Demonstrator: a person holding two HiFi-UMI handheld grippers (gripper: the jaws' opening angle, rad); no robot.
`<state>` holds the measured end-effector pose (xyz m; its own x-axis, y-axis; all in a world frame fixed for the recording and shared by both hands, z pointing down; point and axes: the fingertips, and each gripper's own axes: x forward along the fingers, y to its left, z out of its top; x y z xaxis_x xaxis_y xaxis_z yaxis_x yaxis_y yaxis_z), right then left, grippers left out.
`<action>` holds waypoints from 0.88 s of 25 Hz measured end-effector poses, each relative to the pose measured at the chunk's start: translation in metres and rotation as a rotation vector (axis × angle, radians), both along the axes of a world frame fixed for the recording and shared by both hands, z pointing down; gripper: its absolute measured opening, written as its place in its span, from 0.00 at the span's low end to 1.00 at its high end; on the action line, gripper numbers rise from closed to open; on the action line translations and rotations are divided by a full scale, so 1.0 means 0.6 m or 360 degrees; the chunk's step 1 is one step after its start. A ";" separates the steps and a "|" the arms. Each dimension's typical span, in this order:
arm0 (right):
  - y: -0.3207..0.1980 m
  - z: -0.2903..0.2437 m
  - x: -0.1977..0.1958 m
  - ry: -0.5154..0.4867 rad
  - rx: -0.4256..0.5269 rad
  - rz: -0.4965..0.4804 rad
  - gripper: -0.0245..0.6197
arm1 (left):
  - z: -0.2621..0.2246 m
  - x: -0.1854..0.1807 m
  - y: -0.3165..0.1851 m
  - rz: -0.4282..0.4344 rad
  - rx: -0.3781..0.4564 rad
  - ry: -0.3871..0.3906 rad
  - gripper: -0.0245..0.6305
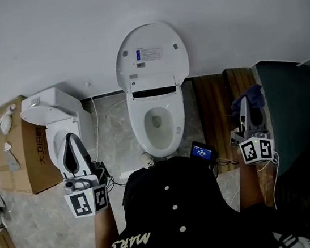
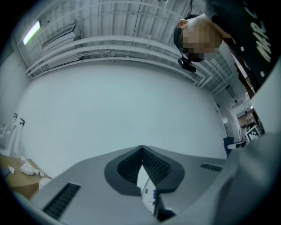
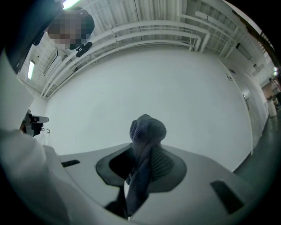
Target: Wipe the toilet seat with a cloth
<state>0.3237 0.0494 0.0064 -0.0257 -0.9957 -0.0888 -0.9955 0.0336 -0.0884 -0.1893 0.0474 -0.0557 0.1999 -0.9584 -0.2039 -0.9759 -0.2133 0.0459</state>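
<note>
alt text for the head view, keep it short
A white toilet with its lid raised stands straight ahead of a person in a black shirt, seen from above. The right gripper holds up a dark blue cloth; the left gripper, shut and empty, is raised before a second toilet and a cardboard box.

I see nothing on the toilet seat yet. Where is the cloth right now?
The cloth is pinched in the right gripper, at the right of the head view, off to the right of the toilet and not touching it.
</note>
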 end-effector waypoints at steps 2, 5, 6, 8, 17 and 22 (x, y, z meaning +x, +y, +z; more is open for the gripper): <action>0.002 0.001 -0.008 -0.0001 0.0005 -0.0018 0.17 | 0.011 -0.004 0.002 -0.0018 -0.0018 -0.0001 0.05; 0.001 0.012 -0.020 -0.0003 -0.0011 -0.0024 0.17 | 0.031 -0.012 0.002 -0.0041 -0.0057 0.0030 0.05; 0.001 0.016 -0.022 -0.0013 -0.0021 -0.0020 0.17 | 0.037 -0.013 0.002 -0.0044 -0.0070 0.0039 0.05; 0.000 0.023 -0.025 -0.0026 -0.0042 -0.0012 0.17 | 0.049 -0.015 0.002 -0.0047 -0.0094 0.0049 0.05; -0.015 0.025 -0.045 -0.0008 -0.0081 -0.0060 0.17 | 0.049 -0.004 -0.011 -0.0016 -0.0098 0.0041 0.05; -0.025 0.026 -0.054 0.0026 -0.0093 -0.0085 0.17 | 0.045 -0.002 -0.014 -0.0018 -0.0093 0.0034 0.05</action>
